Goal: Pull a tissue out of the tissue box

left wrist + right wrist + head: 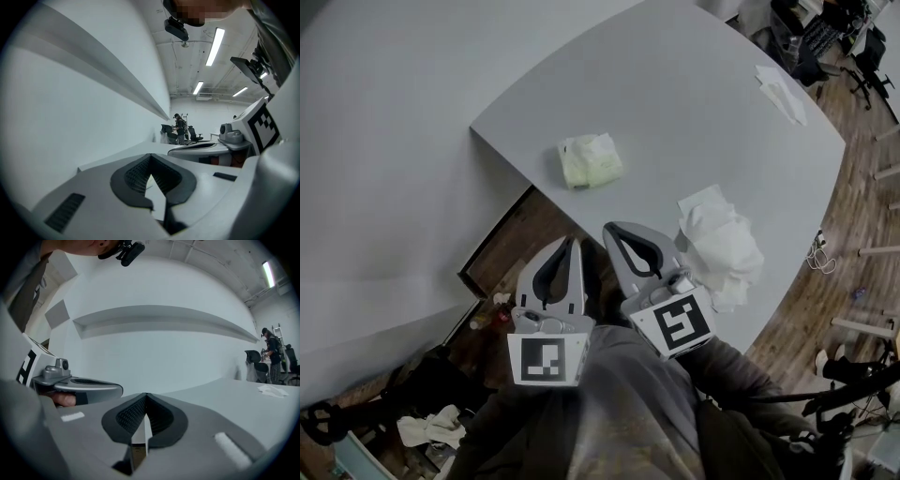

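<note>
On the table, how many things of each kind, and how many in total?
Tissue pack: 1
Loose white tissue piles: 2 (near pile, far pile)
Total: 3

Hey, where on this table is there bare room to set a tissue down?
The widest bare stretch of the table lies between the tissue pack and the flat tissue near the far right edge. A narrower gap runs from the pack to the crumpled tissues. The near edge is crowded: those tissues sit beside the right gripper.
</note>
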### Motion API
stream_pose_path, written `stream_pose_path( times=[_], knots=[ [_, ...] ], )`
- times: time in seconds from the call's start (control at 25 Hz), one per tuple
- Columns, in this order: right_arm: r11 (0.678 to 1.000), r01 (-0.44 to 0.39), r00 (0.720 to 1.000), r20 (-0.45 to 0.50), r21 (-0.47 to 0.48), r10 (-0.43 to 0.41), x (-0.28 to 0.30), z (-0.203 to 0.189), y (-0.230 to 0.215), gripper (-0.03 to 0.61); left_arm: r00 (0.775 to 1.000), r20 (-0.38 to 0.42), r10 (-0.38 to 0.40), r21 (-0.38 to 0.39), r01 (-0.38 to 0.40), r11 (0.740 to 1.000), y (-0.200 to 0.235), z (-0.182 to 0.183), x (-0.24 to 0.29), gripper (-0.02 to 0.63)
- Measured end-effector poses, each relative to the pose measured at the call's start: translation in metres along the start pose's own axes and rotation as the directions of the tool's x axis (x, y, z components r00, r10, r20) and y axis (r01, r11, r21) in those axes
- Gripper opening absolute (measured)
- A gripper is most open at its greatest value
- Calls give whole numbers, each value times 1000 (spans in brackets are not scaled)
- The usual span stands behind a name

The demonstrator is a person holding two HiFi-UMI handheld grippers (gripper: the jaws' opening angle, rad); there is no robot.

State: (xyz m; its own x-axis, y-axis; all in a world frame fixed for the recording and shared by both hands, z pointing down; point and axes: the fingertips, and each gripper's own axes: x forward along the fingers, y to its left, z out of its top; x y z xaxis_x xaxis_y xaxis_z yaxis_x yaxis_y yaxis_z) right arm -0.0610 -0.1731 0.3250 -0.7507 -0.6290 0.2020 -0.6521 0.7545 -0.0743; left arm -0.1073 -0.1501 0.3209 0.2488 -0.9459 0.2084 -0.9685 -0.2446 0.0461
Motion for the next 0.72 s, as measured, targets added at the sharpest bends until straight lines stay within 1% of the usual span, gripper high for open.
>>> stream_pose_path(
  times=[0.24, 0.4, 0.52, 0.6, 0.72],
  knots=[
    [999, 26, 999, -41, 31, -25, 36, -8, -33, 3, 998, -44, -45, -15, 45, 999, 17, -4, 51, -3],
    [998, 6, 999, -48, 65, -3, 71, -14, -48, 3, 995, -72, -70, -33, 68, 997, 34, -11, 90, -3],
    [997, -7, 997, -73, 76, 13, 98, -22, -58, 3, 992, -98, -83, -48, 79, 996, 49, -20, 114, -3],
    [998, 0, 996, -90, 61, 6, 114, -27, -67, 5, 989, -117, -89, -66, 81, 995, 57, -27, 128, -3],
    [1000, 11, 993, -122, -1, -11, 132, -34, -80, 38, 985, -144, -92, -97, 79, 992, 66, -38, 144, -3]
  ],
)
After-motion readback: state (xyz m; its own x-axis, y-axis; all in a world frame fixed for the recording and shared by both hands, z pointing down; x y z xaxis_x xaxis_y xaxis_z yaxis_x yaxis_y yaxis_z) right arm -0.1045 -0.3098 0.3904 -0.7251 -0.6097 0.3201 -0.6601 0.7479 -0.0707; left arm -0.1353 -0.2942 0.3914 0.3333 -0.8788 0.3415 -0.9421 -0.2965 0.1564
